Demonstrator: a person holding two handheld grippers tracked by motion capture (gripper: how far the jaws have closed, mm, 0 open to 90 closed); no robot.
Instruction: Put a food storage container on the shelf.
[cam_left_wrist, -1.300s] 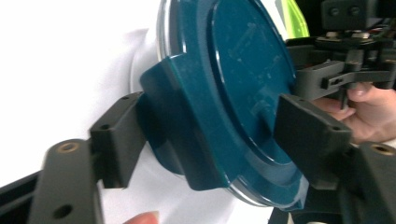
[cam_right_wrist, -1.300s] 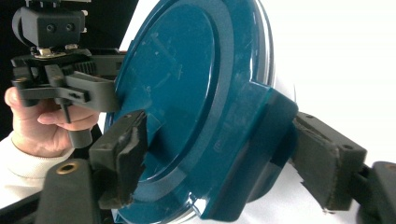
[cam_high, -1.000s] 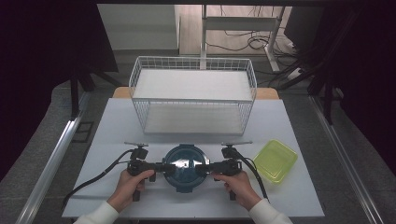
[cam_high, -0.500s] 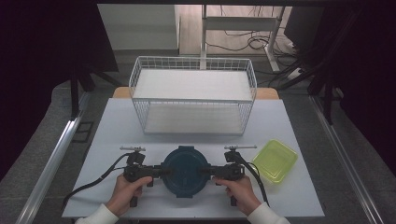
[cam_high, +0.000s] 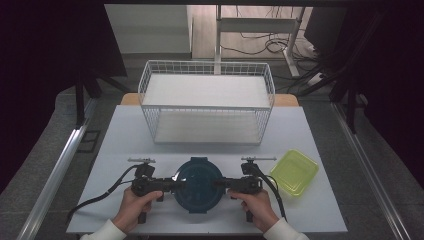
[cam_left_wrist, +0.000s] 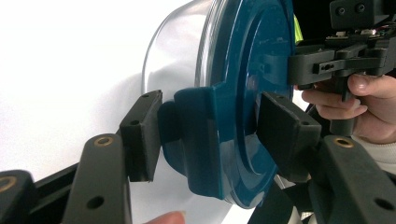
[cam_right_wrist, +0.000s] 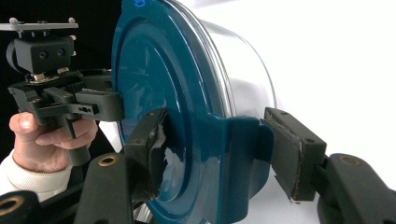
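Note:
A round container with a dark teal lid (cam_high: 200, 186) and a clear body (cam_left_wrist: 182, 51) stands at the table's near edge, between both grippers. My left gripper (cam_high: 175, 184) holds the lid's left latch tab, and in the left gripper view its pads (cam_left_wrist: 140, 135) press that tab from both sides. From the other side my right gripper (cam_high: 222, 184) clamps the opposite latch tab (cam_right_wrist: 243, 154). Each gripper view shows the other hand and its gripper beyond the lid (cam_right_wrist: 159, 70).
A white wire basket (cam_high: 207, 102) stands across the far half of the white table (cam_high: 125, 140). A shallow yellow-green container (cam_high: 295, 171) lies to the right of my right hand. Cables trail from both grippers toward the near edge.
Both grippers and the container have shifted slightly toward the near edge. The lid, which showed a lighter ring one second ago, now looks flat and evenly dark.

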